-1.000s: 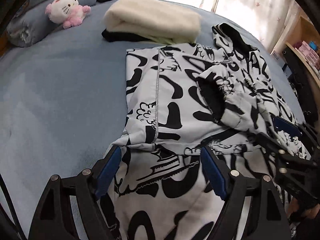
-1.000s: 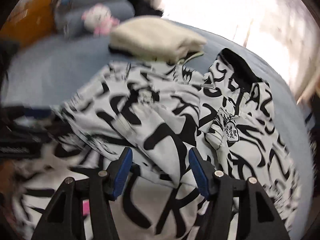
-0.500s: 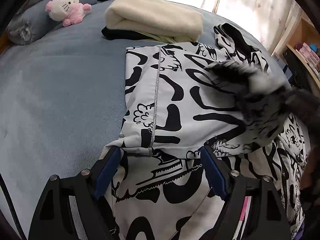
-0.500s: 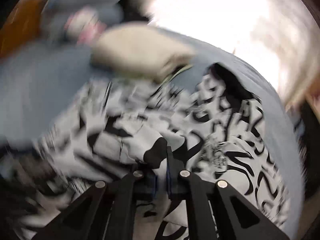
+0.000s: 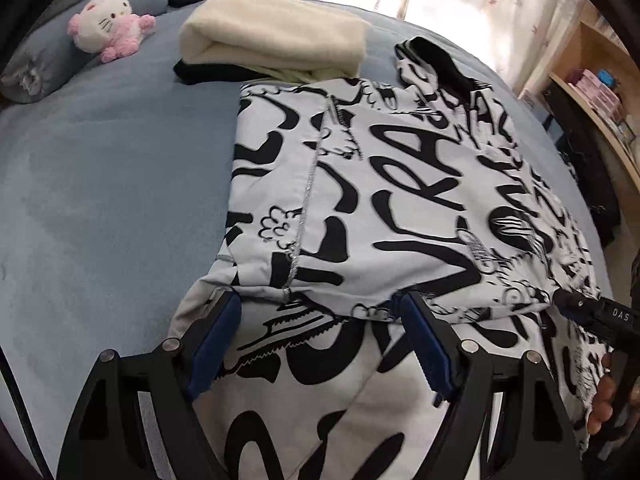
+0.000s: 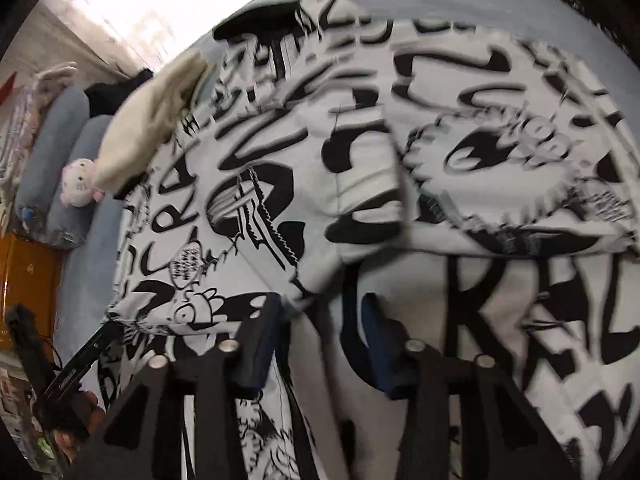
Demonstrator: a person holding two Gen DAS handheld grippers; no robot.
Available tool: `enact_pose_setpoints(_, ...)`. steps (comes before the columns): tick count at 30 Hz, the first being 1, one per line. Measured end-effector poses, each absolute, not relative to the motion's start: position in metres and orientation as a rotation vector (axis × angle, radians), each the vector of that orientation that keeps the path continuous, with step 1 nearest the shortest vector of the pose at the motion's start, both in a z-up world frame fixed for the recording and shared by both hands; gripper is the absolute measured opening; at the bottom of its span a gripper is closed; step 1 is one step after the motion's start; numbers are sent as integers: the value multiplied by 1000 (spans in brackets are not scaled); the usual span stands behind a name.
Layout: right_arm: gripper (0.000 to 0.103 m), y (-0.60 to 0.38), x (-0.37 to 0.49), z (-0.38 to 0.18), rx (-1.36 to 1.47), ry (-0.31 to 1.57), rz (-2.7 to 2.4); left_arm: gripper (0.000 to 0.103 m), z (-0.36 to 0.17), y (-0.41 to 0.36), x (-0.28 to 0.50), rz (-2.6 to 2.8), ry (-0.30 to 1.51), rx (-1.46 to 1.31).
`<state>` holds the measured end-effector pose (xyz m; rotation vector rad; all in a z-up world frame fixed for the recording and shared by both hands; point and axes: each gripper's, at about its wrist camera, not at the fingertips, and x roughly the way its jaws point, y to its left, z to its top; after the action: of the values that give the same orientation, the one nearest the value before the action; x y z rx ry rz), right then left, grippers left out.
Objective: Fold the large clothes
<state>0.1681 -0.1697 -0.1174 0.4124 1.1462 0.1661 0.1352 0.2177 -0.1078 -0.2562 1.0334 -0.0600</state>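
With the printed hoodie [image 5: 400, 208] folded across the bed [image 5: 112, 200], the left tool [image 5: 320, 340] hovers agape, the right tool [image 6: 320, 324] has just been opening, nothing pinched between; smooth the folded edge before the next fold.

Left hand-held gripper [image 5: 320, 340] hangs open-jawed over the printed garment [image 5: 400, 200].

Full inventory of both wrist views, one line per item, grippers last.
printed garment: 1, white with black graffiti print, partly folded on the bed, centre
bed cover: 1, blue-grey, under everything
folded blanket: 1, cream, beyond the garment
black cloth: 1, black, under the blanket
plush cat: 1, pink and white, far left by the pillows
pillows: 2 rolls, blue-grey, far left
shelf: 1, wooden, right edge
left gripper: black, blue pads, open over the garment's near edge
right gripper: black, blue pads, jaws just opening, open, fold edge between
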Motion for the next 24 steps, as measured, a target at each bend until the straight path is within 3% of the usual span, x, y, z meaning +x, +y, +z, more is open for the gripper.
enact_pose_setpoints(5,60,-180,185,-84,406,1035,179,81,-80,231,150,-66,982,-235)
enact_pose_setpoints(12,60,-195,251,-109,368,1072,137,81,-97,264,223,-11,1047,-214)
enact_pose_setpoints(22,60,-191,272,-142,386,1124,219,81,-135,287,295,-27,1143,-271)
enact_pose_setpoints(24,54,-183,273,-142,357,1118,227,81,-138,281,304,-31,1153,-245)
